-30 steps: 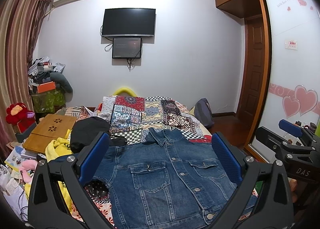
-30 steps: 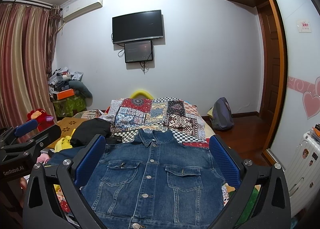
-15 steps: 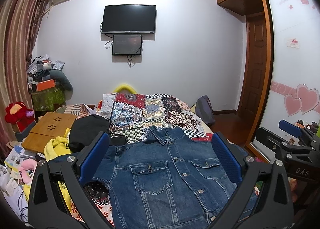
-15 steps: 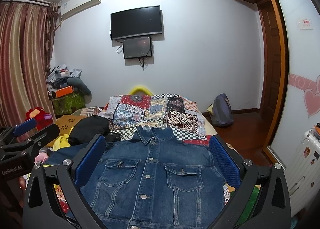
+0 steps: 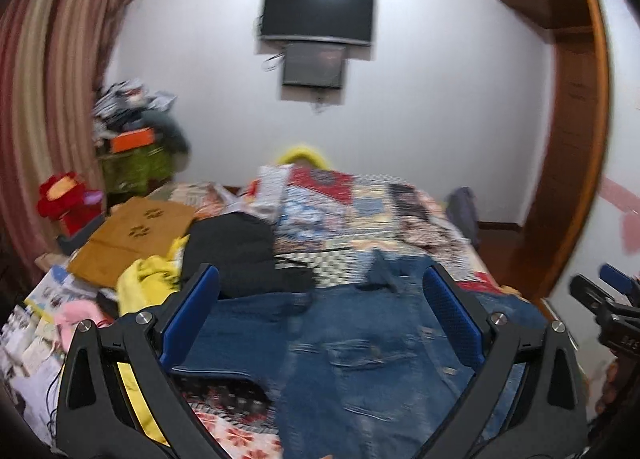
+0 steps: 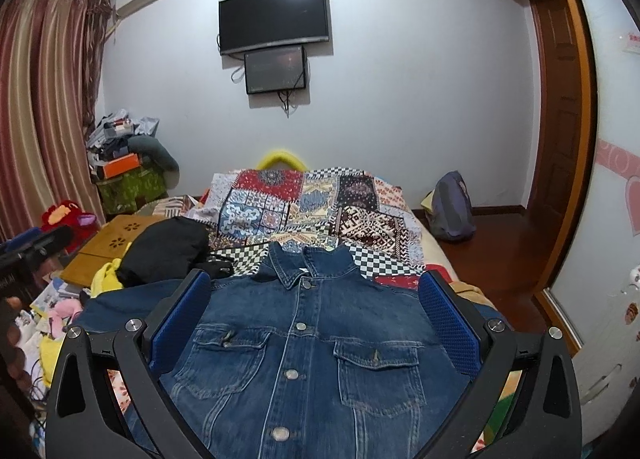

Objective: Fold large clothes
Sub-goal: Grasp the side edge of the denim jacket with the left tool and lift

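On the bed (image 6: 408,227), a denim jacket (image 6: 304,343) lies flat, buttoned front up; left claw (image 5: 320,315) and right claw (image 6: 314,319) hover above, both spread apart.

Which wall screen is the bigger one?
The upper black TV. It is wider than the small monitor mounted directly beneath it, which has cables hanging from it.

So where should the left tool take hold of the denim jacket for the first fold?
Probably the sleeve of the denim jacket, which lies spread flat to the left, buttons up. Come in with the open left tool from that outer side, pinching the sleeve's edge to swing it across the chest.
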`<state>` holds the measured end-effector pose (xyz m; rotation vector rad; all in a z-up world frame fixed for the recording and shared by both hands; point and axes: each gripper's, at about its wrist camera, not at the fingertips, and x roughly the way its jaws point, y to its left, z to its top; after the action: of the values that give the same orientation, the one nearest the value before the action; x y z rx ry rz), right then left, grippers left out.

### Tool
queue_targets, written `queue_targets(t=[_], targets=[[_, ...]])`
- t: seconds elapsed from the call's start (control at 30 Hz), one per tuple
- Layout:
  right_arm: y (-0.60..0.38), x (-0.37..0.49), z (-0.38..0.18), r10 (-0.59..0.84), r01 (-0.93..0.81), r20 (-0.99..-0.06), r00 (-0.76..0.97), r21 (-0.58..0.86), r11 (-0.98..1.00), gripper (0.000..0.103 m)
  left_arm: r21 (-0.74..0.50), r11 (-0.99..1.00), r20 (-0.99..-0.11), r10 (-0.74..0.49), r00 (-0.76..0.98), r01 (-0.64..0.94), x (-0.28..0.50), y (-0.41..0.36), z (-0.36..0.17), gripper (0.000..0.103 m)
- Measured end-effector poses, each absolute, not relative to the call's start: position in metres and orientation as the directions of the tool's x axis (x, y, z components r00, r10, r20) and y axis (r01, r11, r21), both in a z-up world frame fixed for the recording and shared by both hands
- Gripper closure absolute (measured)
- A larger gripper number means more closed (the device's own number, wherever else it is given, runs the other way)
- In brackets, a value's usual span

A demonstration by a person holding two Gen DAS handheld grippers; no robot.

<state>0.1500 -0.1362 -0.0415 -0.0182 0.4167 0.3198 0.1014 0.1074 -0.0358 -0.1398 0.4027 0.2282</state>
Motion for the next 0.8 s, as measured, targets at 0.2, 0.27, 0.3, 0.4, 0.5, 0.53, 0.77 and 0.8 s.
queue_targets(t=[0.2, 0.27, 0.3, 0.4, 0.5, 0.53, 0.77, 0.8], targets=[[-0.125, 0.188, -0.060, 0.283, -0.302, -0.463, 0.840, 0.036, 0.953, 0.000, -0.093, 0.914, -0.511, 0.297, 0.807, -0.395, 0.130, 0.179, -0.069, 0.001], [-0.123, 0.201, -0.069, 0.277, -0.301, -0.488, 0.828, 0.030, 0.953, 0.000, -0.103, 0.897, -0.551, 0.309, 0.775, -0.430, 0.137, 0.206, -0.085, 0.001], [-0.121, 0.209, -0.074, 0.273, -0.299, -0.504, 0.819, 0.030, 0.954, 0.000, -0.111, 0.888, -0.582, 0.305, 0.754, -0.445, 0.141, 0.222, -0.097, 0.001], [-0.121, 0.228, -0.086, 0.270, -0.296, -0.552, 0.789, 0.045, 0.954, 0.000, -0.152, 0.862, -0.658, 0.277, 0.701, -0.484, 0.144, 0.260, -0.129, 0.001], [-0.122, 0.242, -0.100, 0.263, -0.281, -0.602, 0.754, 0.065, 0.957, 0.000, -0.231, 0.822, -0.731, 0.206, 0.650, -0.520, 0.142, 0.292, -0.162, 0.001], [-0.124, 0.245, -0.102, 0.260, -0.278, -0.613, 0.746, 0.068, 0.958, 0.000, -0.261, 0.803, -0.754, 0.178, 0.633, -0.536, 0.139, 0.303, -0.175, 0.001], [-0.128, 0.259, -0.122, 0.226, -0.245, -0.675, 0.702, 0.069, 0.967, 0.000, -0.442, 0.625, -0.815, 0.020, 0.579, -0.643, 0.120, 0.362, -0.248, 0.007], [-0.128, 0.260, -0.123, 0.222, -0.243, -0.679, 0.700, 0.066, 0.968, 0.000, -0.477, 0.589, -0.811, -0.008, 0.585, -0.652, 0.118, 0.370, -0.256, 0.012]])
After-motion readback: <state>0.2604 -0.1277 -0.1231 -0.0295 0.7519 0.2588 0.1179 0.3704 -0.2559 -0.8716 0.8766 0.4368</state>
